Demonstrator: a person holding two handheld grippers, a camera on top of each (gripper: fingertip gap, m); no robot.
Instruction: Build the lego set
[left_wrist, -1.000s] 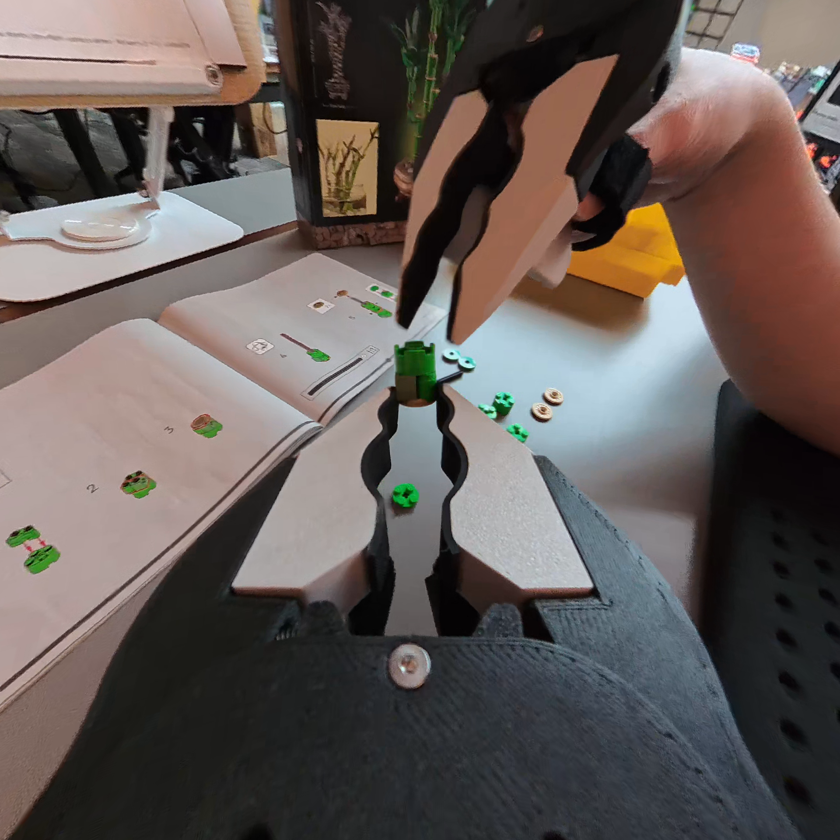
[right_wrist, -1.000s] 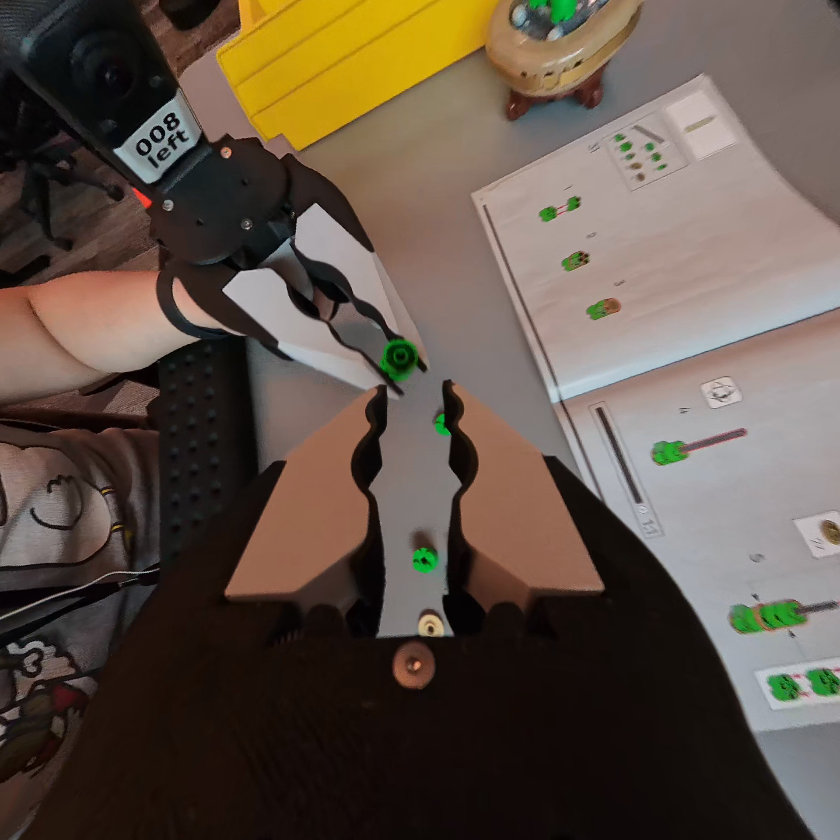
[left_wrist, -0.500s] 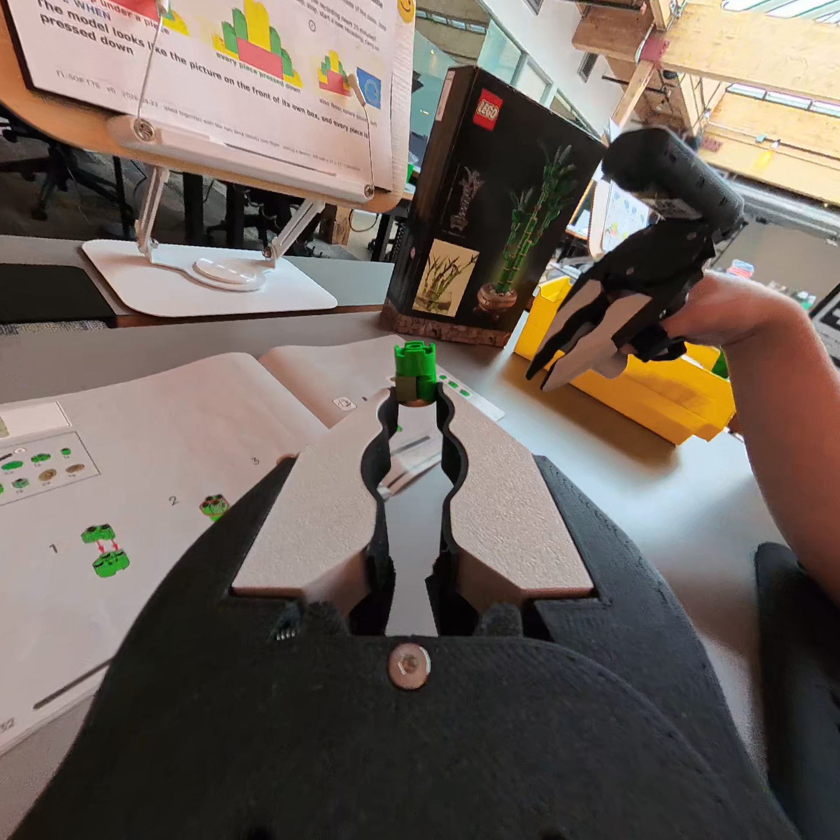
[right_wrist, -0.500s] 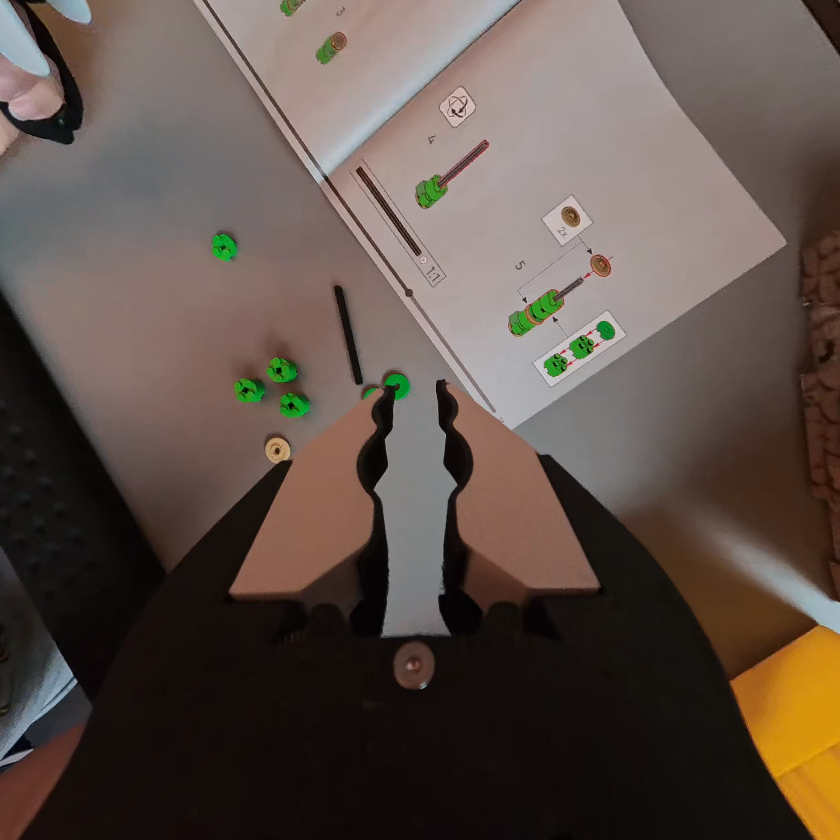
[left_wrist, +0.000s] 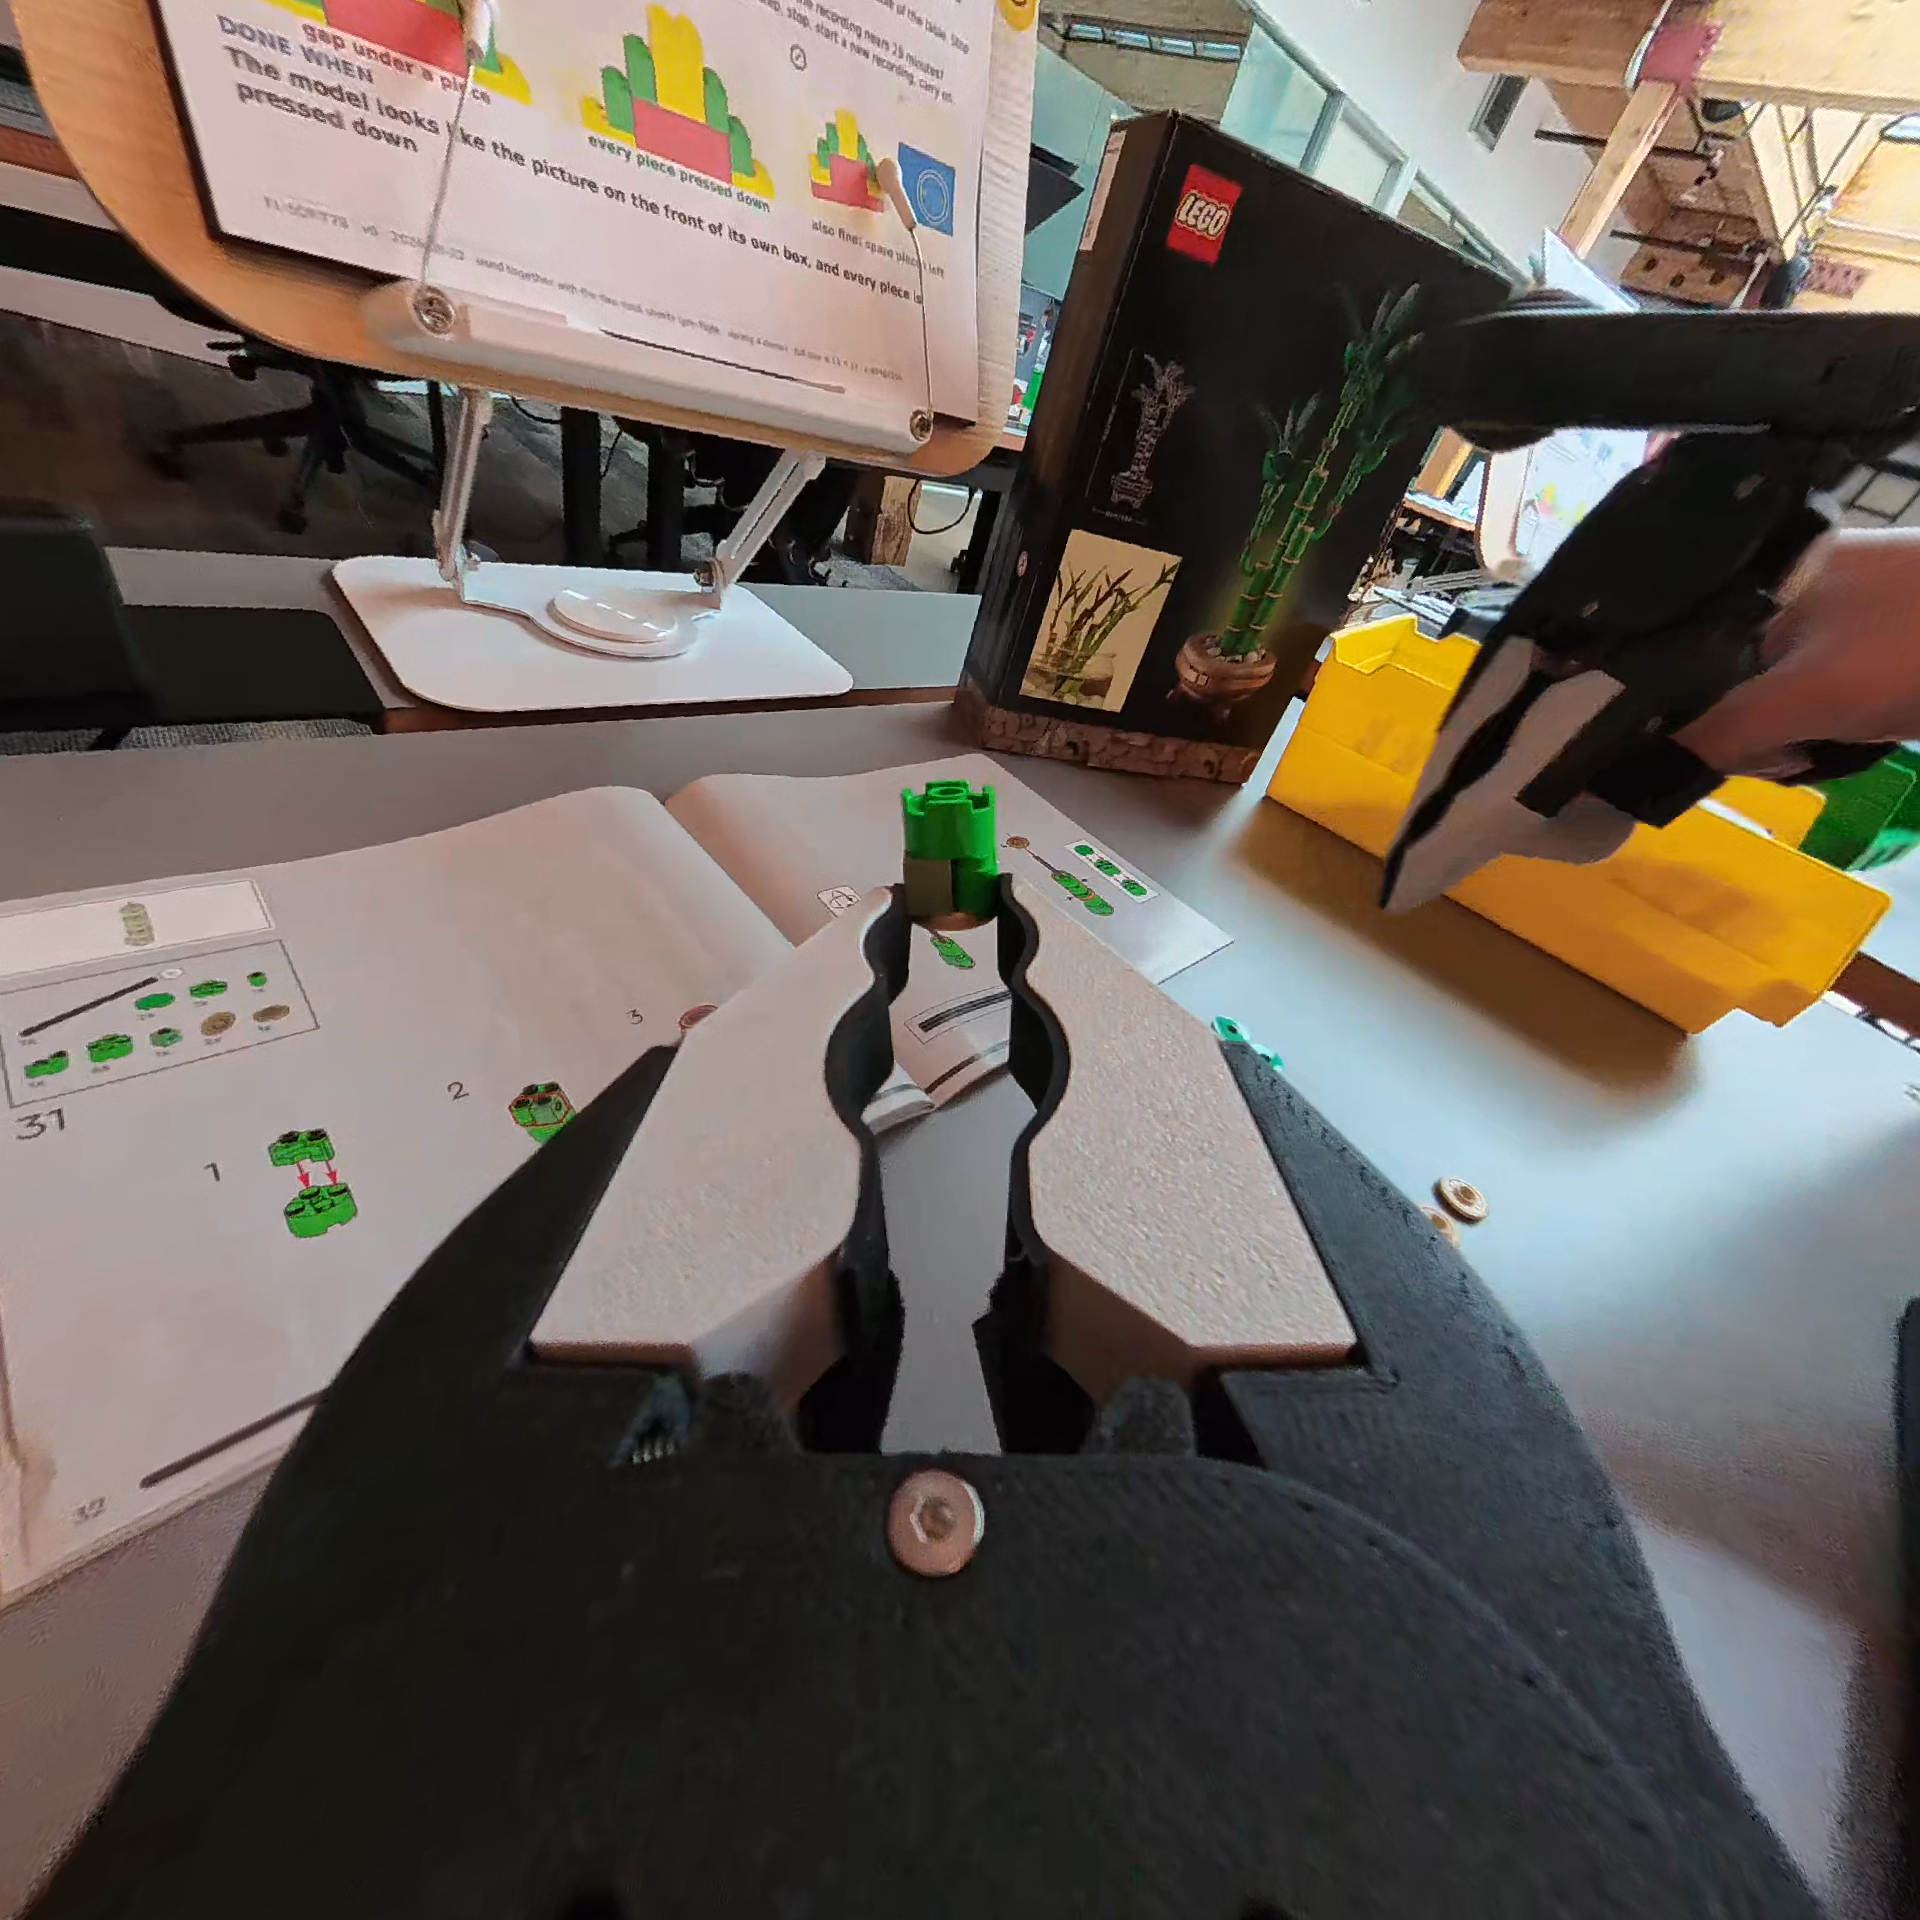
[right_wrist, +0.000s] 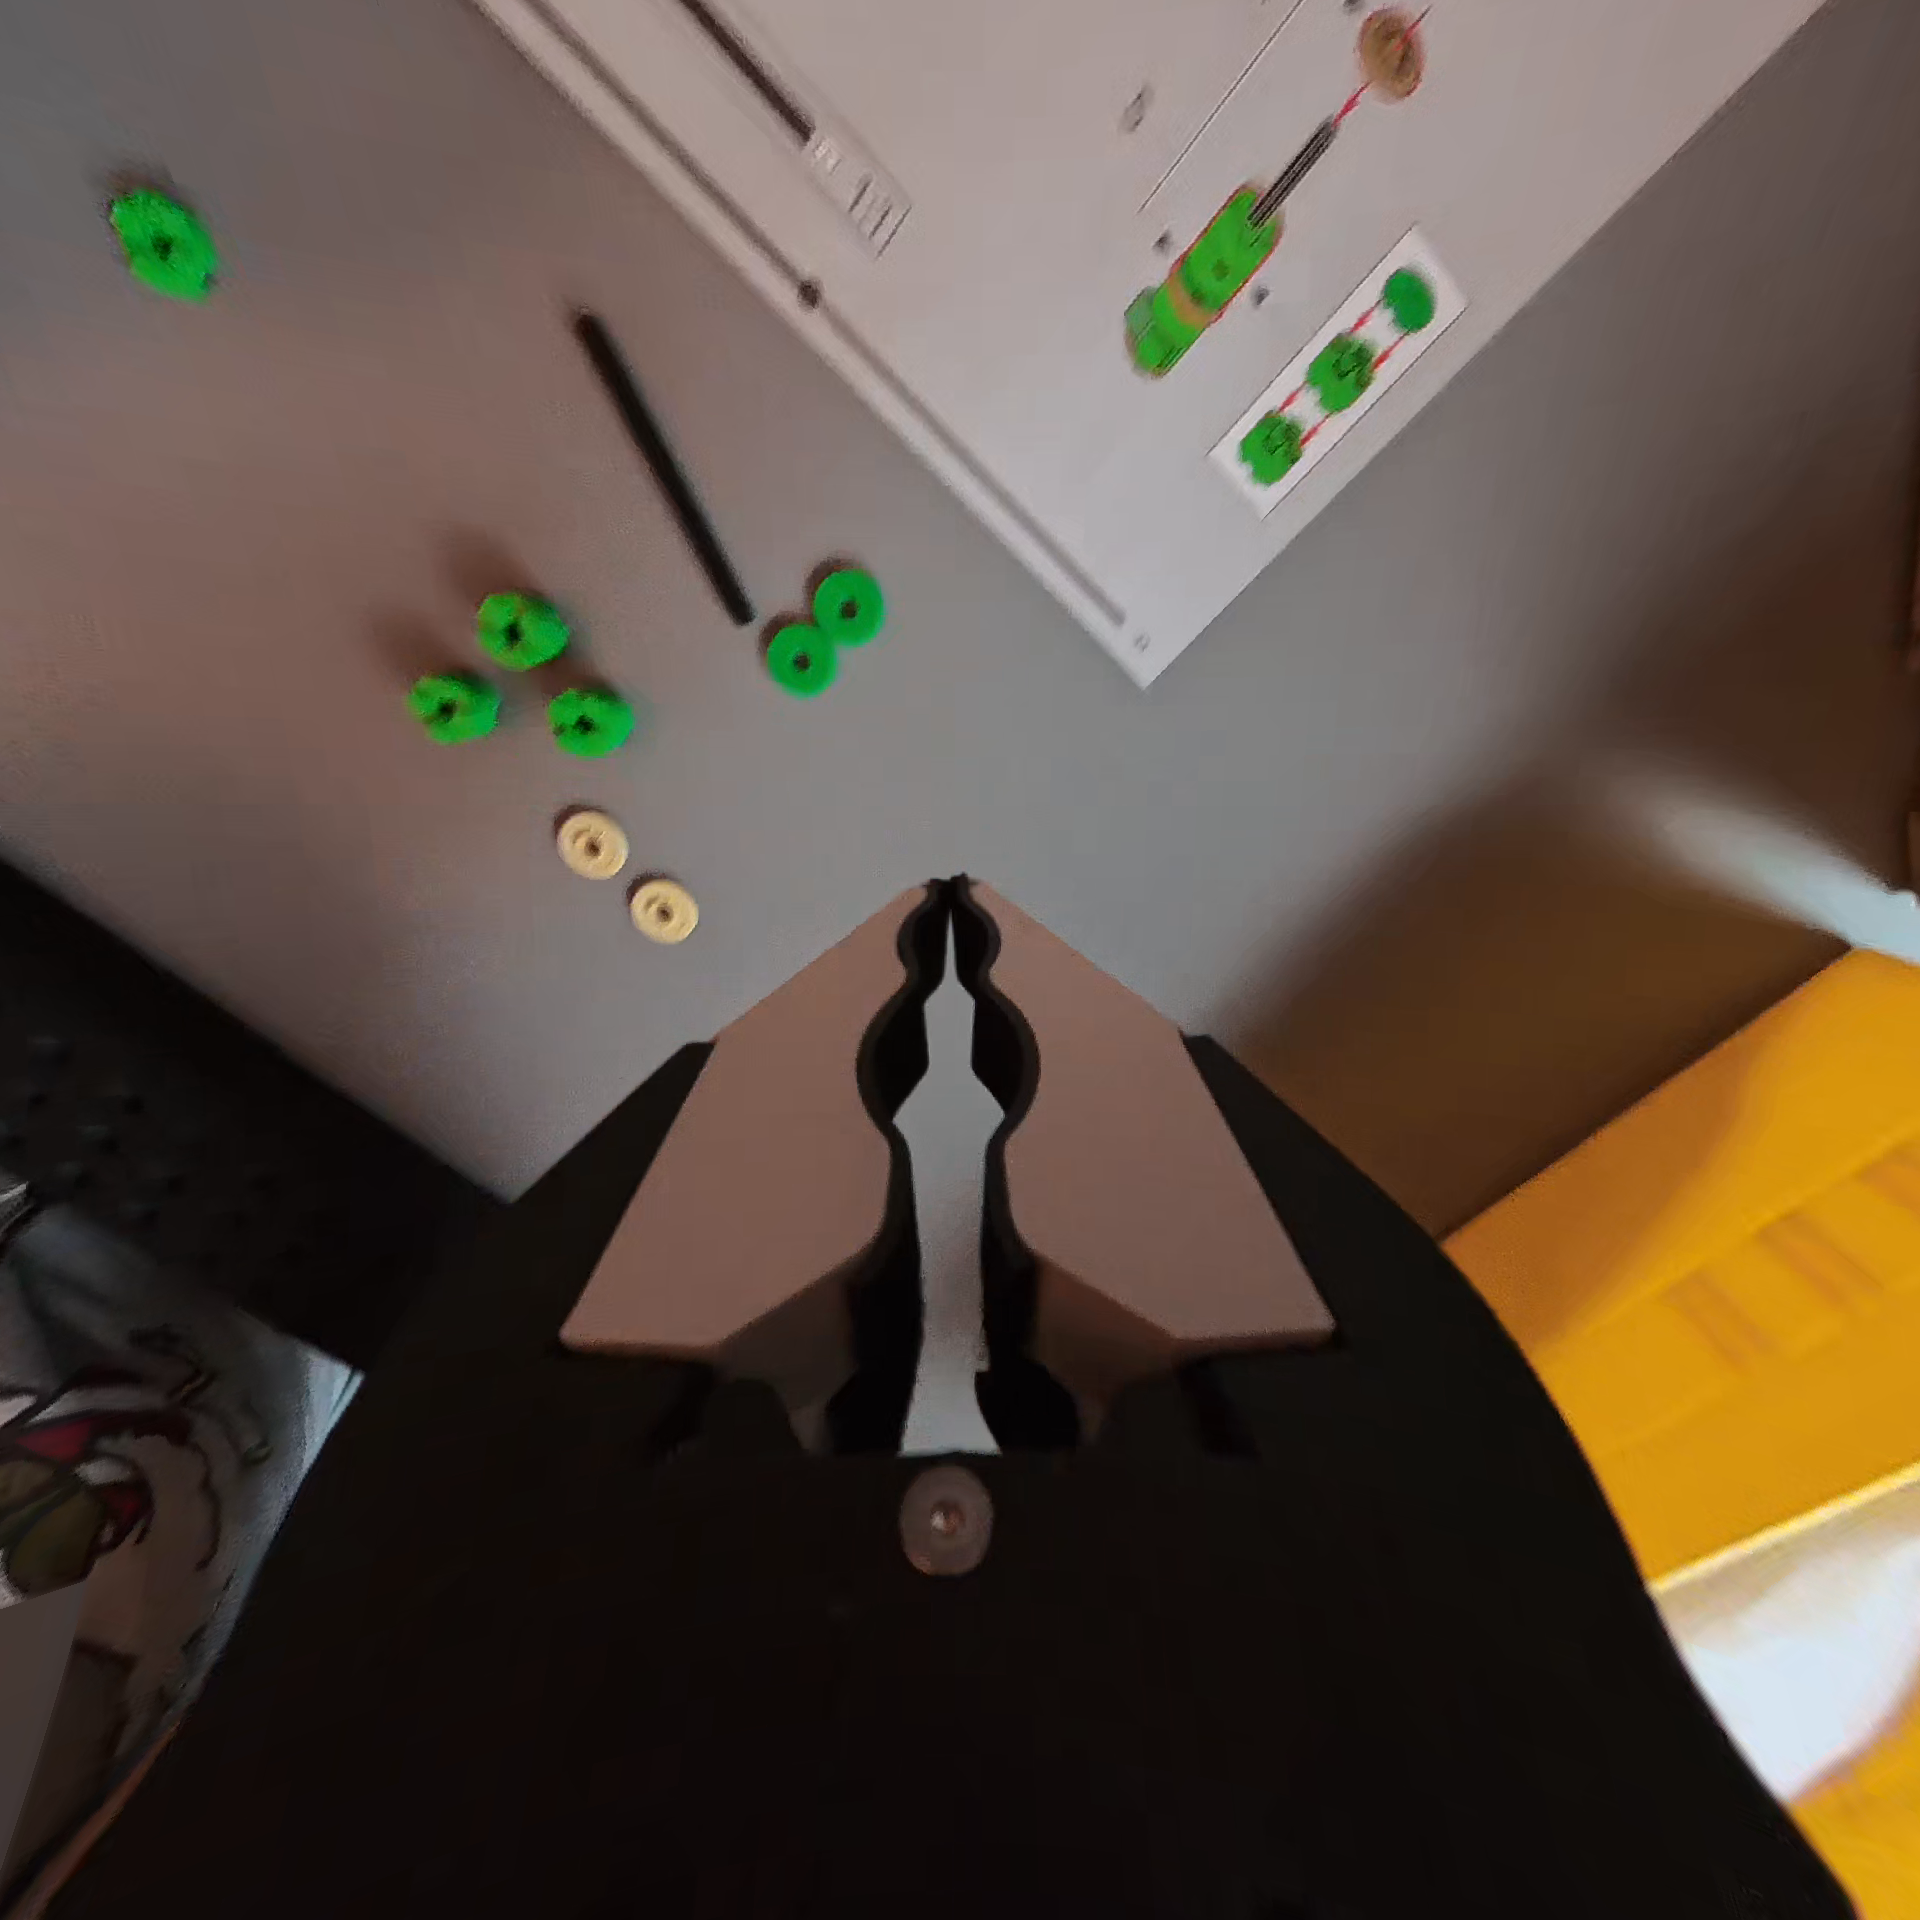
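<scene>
Left tool (left_wrist: 948, 902) clamped on green brick stack (left_wrist: 948, 844), right tool (right_wrist: 954, 885) at 2 o'clock, tips together, empty, above grey table (right_wrist: 1351, 748).

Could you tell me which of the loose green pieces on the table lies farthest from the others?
The green piece at the far left of the right wrist view, alone. The other five sit grouped near the black rod.
</scene>
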